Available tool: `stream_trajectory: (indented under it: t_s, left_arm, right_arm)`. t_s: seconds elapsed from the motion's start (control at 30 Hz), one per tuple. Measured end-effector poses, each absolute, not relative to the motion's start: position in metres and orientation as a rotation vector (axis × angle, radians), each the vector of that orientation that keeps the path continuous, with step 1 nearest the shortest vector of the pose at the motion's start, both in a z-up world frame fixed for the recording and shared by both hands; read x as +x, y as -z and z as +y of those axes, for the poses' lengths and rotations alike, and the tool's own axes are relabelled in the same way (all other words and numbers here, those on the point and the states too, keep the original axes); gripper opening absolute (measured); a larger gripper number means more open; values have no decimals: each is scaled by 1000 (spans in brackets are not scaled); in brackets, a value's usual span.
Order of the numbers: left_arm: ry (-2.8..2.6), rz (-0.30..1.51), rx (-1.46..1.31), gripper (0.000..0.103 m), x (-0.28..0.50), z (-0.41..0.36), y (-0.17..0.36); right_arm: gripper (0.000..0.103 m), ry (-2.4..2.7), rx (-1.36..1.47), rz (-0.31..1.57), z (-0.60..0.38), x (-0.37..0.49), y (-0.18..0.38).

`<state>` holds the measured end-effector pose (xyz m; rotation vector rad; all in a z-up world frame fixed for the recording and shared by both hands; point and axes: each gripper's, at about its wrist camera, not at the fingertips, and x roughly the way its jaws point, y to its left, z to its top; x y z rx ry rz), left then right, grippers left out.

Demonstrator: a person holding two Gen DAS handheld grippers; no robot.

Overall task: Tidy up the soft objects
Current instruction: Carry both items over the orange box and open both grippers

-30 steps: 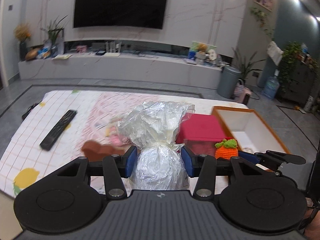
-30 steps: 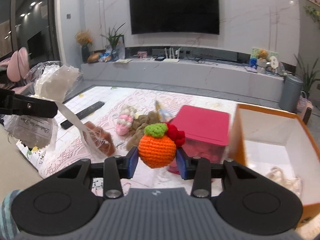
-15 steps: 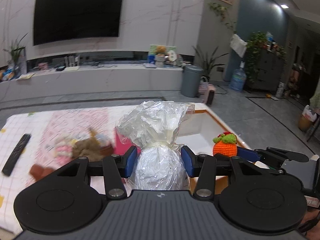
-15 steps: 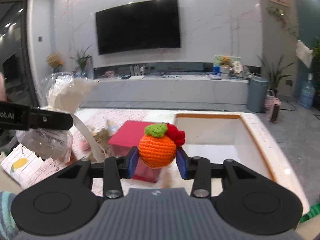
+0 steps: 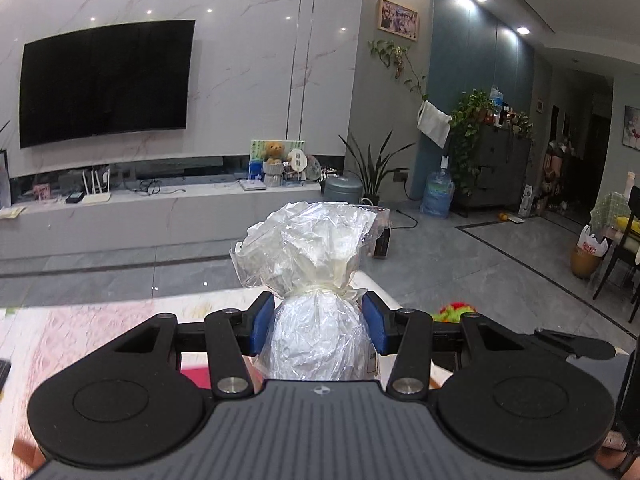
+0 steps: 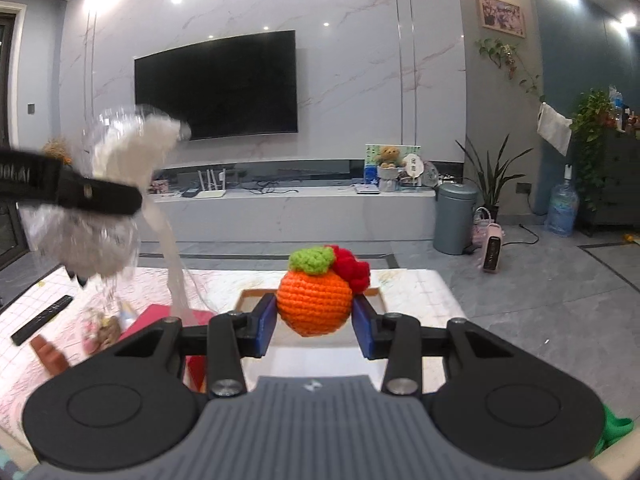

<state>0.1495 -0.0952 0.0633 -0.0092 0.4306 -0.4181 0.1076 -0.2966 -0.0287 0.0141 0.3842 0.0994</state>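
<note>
My left gripper [image 5: 318, 328] is shut on a clear plastic bag [image 5: 316, 280] tied at the neck, with a white ball inside, held above the table. My right gripper [image 6: 314, 322] is shut on an orange crocheted fruit [image 6: 314, 304] with a green leaf and red tuft. It hangs over the near end of the orange-rimmed white box [image 6: 256, 294]. The bag [image 6: 100, 220] and left gripper finger [image 6: 72, 194] show blurred at the left of the right wrist view. The fruit's top [image 5: 456, 311] peeks past the left gripper's right finger.
A red box [image 6: 160, 320] lies left of the white box. A remote [image 6: 42, 320], a brown object [image 6: 50, 356] and small plush toys [image 6: 100, 326] lie on the patterned tablecloth [image 6: 36, 376]. Behind are the TV wall, a grey bin [image 6: 456, 218] and open floor.
Both grippers have swung right and tilted up, each keeping its object. The white box now sits mostly hidden under the right gripper; the left view has lost the toys and the remote.
</note>
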Motion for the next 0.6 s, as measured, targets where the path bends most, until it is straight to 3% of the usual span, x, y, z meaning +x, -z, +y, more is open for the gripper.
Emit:
stream_trajectory:
  t_s: [0.27, 0.6]
  left_arm:
    - [420, 664, 17, 55, 210, -125, -6]
    - [450, 915, 267, 56, 237, -151, 76]
  right_arm:
    - [41, -107, -37, 529, -310, 170, 56]
    - [40, -184, -191, 758, -304, 222, 126]
